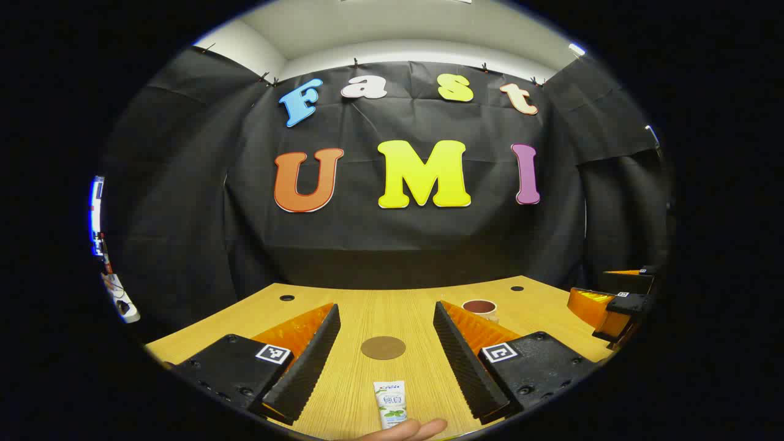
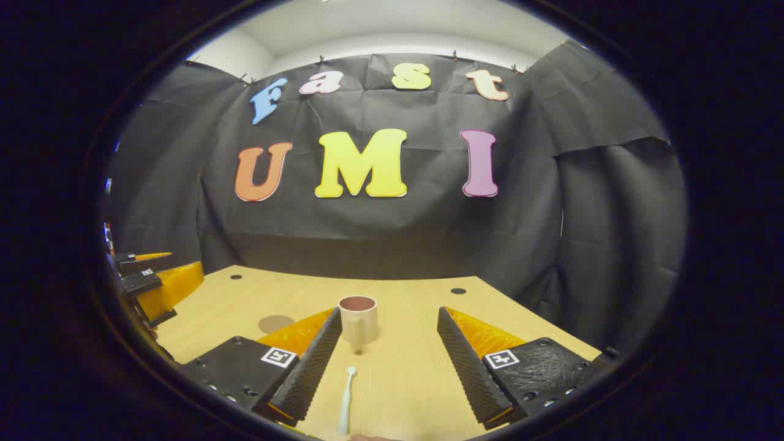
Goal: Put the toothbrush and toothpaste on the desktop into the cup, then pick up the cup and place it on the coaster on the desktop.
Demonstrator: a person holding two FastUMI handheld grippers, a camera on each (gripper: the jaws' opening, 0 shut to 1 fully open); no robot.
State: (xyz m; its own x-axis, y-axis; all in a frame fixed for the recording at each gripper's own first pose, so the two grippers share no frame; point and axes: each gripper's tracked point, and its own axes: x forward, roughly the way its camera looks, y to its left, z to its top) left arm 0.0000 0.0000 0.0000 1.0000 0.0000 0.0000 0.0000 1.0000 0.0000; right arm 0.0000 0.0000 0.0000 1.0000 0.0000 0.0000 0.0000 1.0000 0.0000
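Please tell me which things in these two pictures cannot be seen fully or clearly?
- Toothpaste, left gripper view: near end cut off by the picture's edge, beside a fingertip.
- Cup, left gripper view: lower part hidden behind the left tool.
- Toothbrush, right gripper view: near end cut off at the edge; bristles too small.
- Cup's inside, both views: contents unclear.

Recording booth: black cloth wall [image 1: 392, 233], wooden desk [image 1: 367, 306]

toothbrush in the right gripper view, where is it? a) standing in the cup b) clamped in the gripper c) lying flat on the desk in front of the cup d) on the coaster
c: the toothbrush lies flat on the desk, nearer the camera than the cup, between the open right gripper's fingers, untouched.
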